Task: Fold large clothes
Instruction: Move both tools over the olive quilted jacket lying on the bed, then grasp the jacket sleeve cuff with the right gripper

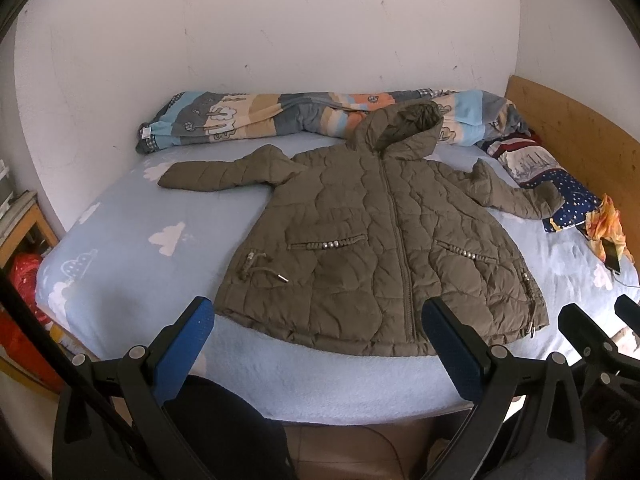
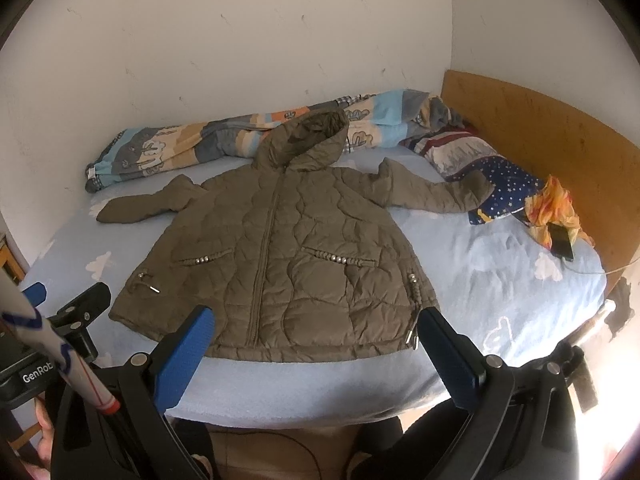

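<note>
An olive quilted hooded jacket lies flat, front up and zipped, on a light blue bed sheet. Its sleeves spread left and right and its hood points to the wall. It also shows in the right wrist view. My left gripper is open and empty, held over the bed's near edge just short of the jacket's hem. My right gripper is open and empty, also at the near edge by the hem. The right gripper's fingers show at the right of the left wrist view.
A rolled patterned duvet lies along the wall. A starry pillow, an orange cloth and a phone with a cable lie at the right by the wooden headboard. Red bags stand left of the bed.
</note>
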